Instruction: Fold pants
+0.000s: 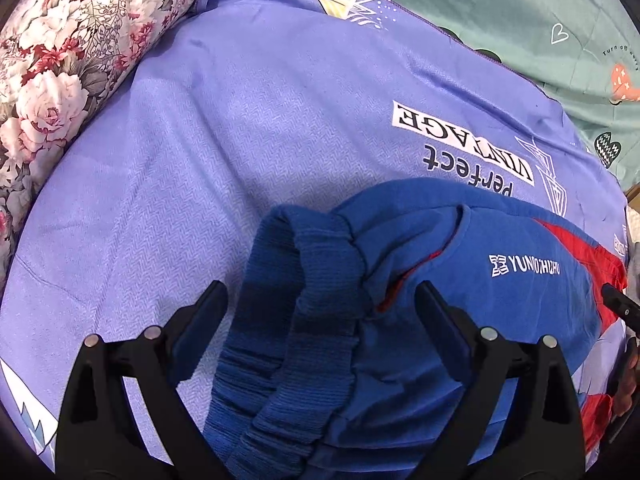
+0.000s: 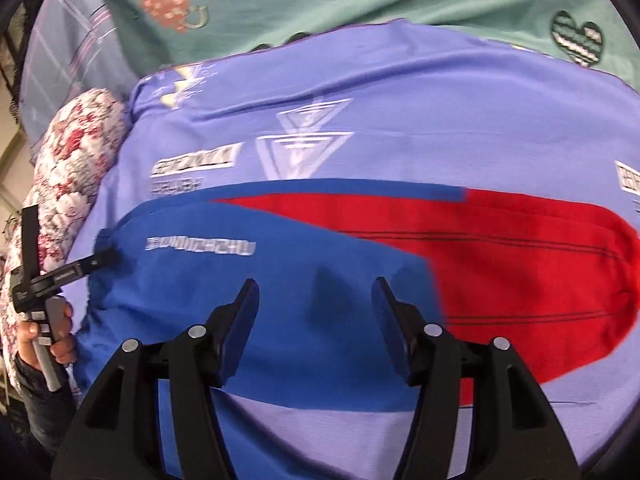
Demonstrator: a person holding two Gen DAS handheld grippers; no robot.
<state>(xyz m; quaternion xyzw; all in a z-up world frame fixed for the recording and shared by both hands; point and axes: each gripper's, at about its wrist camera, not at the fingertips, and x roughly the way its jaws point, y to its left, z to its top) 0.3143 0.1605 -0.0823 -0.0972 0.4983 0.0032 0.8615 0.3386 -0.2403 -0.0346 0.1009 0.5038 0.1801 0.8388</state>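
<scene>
**Waistband end, next fold**

The pants [image 2: 304,292] lie flat on the purple sheet [image 1: 200,140], blue top half, red leg end to your right. Your left gripper [image 1: 320,308] hangs over the ribbed waistband [image 1: 304,320], jaws apart, fabric between them but not pinched. Your right gripper [image 2: 316,300] is over the blue middle, jaws apart, empty; that view is blurred. Pinch both waistband layers together before lifting. Keep the edges lined up, and stay clear of the floral pillow [image 1: 60,60].
</scene>
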